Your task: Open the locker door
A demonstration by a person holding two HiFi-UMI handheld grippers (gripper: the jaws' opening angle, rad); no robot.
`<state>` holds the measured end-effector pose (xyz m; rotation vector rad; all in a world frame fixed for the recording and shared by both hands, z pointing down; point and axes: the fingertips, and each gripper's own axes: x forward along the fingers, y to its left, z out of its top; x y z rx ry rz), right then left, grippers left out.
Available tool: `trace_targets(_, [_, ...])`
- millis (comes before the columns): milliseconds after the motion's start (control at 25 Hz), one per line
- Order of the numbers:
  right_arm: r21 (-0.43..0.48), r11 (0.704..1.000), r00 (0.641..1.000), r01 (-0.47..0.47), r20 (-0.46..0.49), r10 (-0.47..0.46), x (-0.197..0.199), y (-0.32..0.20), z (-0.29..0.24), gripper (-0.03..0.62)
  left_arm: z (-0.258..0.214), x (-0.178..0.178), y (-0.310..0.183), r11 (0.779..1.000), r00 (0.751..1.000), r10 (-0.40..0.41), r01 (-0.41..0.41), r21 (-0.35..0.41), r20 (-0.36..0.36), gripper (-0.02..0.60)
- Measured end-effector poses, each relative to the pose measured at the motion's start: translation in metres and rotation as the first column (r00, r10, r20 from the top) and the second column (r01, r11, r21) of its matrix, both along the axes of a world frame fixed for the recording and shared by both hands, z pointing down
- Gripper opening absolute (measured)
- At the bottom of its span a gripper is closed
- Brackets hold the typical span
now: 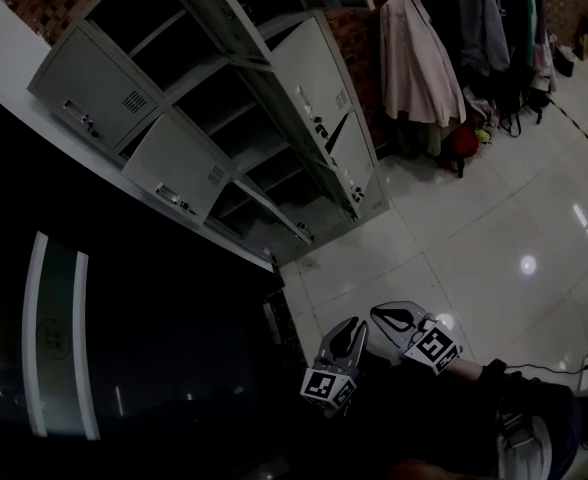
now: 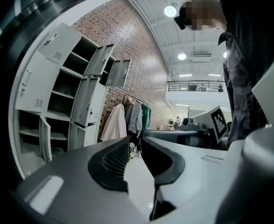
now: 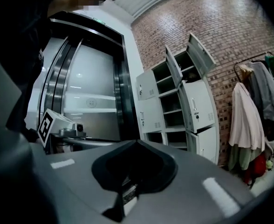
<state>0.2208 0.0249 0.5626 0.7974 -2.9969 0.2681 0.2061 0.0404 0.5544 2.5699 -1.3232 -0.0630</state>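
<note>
Well short of the lockers (image 1: 94,88), left gripper (image 2: 135,141) jaws stand slightly apart — right gripper (image 3: 137,143) jaws pressed together, empty.

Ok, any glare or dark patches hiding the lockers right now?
Head view: lockers evenly lit, lower left nearly black, lamp glare on the floor. Left gripper view: wide-angle bending curves the lockers, ceiling lamp blown out. Right gripper view: lockers sharp and unobscured.

A red brick wall (image 3: 230,27) rises to a white ribbed ceiling (image 2: 197,36) where round lamps (image 2: 170,11) are lit. The floor (image 1: 474,238) is glossy pale tile and shows the lamps as bright spots. Coats (image 1: 414,58) hang on a rail against the brick, and dark steel lift doors (image 3: 88,92) stand further along.
</note>
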Motion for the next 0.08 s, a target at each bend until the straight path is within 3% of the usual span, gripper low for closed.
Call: trace_targets(80, [-0.023, 1.000, 1.000, -0.007, 0.000, 0.007, 0.0116, 0.0041, 0.0069, 0.002, -0.0014, 0.0062, 0.0010, 1.000, 1.000, 0.002, -0.002, 0.003, 0.002, 0.078])
